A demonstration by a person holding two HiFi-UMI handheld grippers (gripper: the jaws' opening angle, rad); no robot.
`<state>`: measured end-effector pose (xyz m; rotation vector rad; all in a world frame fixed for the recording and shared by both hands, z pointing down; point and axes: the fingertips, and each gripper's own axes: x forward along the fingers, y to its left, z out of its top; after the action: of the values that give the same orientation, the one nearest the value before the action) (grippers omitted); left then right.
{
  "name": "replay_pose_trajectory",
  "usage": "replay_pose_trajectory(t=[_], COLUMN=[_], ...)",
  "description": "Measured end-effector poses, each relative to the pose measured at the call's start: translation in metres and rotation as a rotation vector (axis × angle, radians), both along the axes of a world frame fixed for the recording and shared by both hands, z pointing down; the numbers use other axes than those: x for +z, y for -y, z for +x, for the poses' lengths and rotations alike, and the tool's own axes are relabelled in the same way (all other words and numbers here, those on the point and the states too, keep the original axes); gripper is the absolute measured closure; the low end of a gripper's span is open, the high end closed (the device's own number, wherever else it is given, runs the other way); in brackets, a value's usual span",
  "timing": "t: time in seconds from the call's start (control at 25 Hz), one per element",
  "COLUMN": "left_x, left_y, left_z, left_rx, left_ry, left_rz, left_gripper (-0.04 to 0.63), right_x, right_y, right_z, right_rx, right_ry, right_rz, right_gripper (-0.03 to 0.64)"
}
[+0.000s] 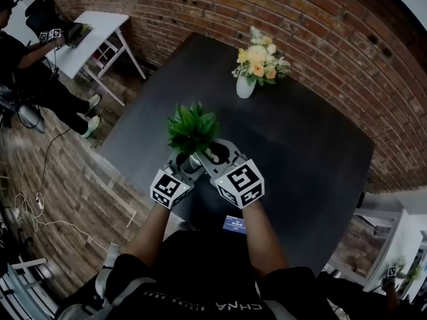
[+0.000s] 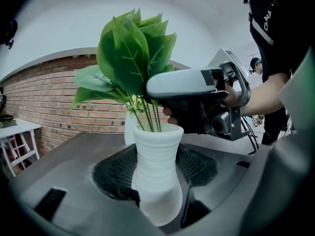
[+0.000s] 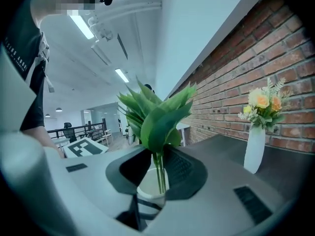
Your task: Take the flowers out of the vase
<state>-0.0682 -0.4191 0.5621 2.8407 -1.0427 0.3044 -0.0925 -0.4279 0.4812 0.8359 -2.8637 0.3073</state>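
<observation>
— Two tongs on one vase, is it?

— Near enough. The left tongs (image 1: 185, 163) are clamped across the belly of the white ribbed vase (image 2: 157, 176), one pad on each side, and the vase stands upright between them.

— And the right?

— The right tongs (image 3: 158, 167) come in from the opposite side, just above the vase's mouth, with the jaws drawn in on the thin green stems (image 3: 160, 178). The stems' lower ends sit down inside the vase.

— So the leaves are not out.

— No. The leaves (image 1: 192, 129) fan out directly above both tongs, upright.

— What lies under them?

— A dark table (image 1: 307, 159); whether the vase's foot touches it I cannot tell.

— Anything farther out?

— Beyond the tongs and off to their right, well apart, stands a second white vase (image 1: 245, 87) with yellow and white flowers (image 1: 259, 57). Behind that runs a brick wall (image 1: 220, 9). Far to the left of the tongs is a white table (image 1: 100, 29) with a person (image 1: 30, 79) beside it. The arms (image 1: 263, 237) of the one holding the tongs reach in from behind them.
</observation>
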Motion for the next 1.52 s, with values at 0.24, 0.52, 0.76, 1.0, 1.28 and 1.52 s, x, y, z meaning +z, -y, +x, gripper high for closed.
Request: replay_pose_trajectory(t=[0.24, 0.52, 0.76, 1.0, 1.28, 1.52], left_x=[0.004, 0.012, 0.008, 0.000, -0.020, -0.054], left_y=[-0.001, -0.008, -0.017, -0.025, -0.030, -0.028], left_z=[0.000, -0.003, -0.009, -0.024, -0.056, -0.069], left_rx=[0.023, 0.050, 0.059, 0.047, -0.028, -0.068], left_ry=[-0.022, -0.025, 0.019, 0.036, 0.004, -0.061], left_rz=[-0.033, -0.097, -0.080, -0.062, -0.038, 0.022], left_gripper=[0.344, 0.339, 0.338, 0.337, 0.339, 0.340], right_x=[-0.029, -0.062, -0.094, -0.126, -0.177, -0.184], right_y=[0.003, 0.005, 0.002, -0.001, -0.008, -0.011], right_z=[0.007, 0.015, 0.017, 0.018, 0.037, 0.063], right_rx=[0.020, 0.047, 0.057, 0.063, 0.102, 0.162], right_ry=[0.098, 0.176, 0.220, 0.270, 0.322, 0.300], right_rz=[0.004, 0.044, 0.102, 0.158, 0.246, 0.257], right_gripper=[0.540, 0.540, 0.540, 0.540, 0.541, 0.568])
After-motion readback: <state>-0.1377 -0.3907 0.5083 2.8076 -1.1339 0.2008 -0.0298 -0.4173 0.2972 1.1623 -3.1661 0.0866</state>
